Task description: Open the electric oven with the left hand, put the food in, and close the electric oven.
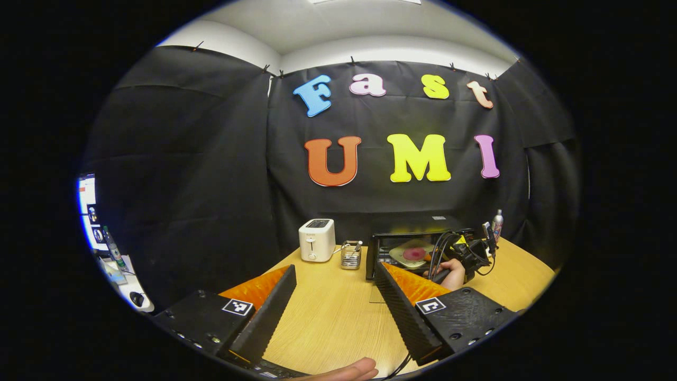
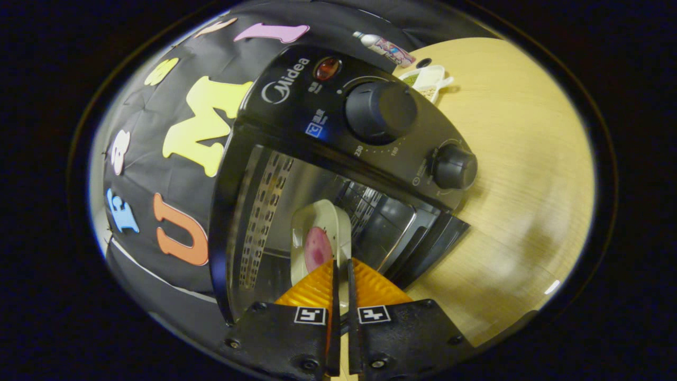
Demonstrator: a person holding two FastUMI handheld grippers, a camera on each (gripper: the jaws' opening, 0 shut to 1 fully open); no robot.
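Note:
The black electric oven (image 2: 296, 90) stands with its door (image 2: 433, 238) swung down and its cavity showing. My right gripper (image 2: 341, 264) is shut on the rim of a pale plate (image 2: 322, 222) carrying a pink piece of food (image 2: 316, 247), held at the mouth of the cavity. From the left gripper view, the oven (image 1: 381, 243) sits at the far middle of the table, with the plate (image 1: 402, 256) in its opening and a hand (image 1: 452, 270) holding the right gripper (image 1: 433, 258) there. My left gripper (image 1: 334, 269) hangs open over the table, well short of the oven and holding nothing.
A white toaster (image 1: 316, 239) and a small clear holder (image 1: 350, 254) stand left of the oven on the wooden table (image 1: 328, 317). Two knobs (image 2: 381, 111) sit on the oven's panel. A bottle (image 2: 383, 45) and a white dish (image 2: 428, 79) lie beyond the oven. A fingertip (image 1: 354, 369) shows at the bottom edge.

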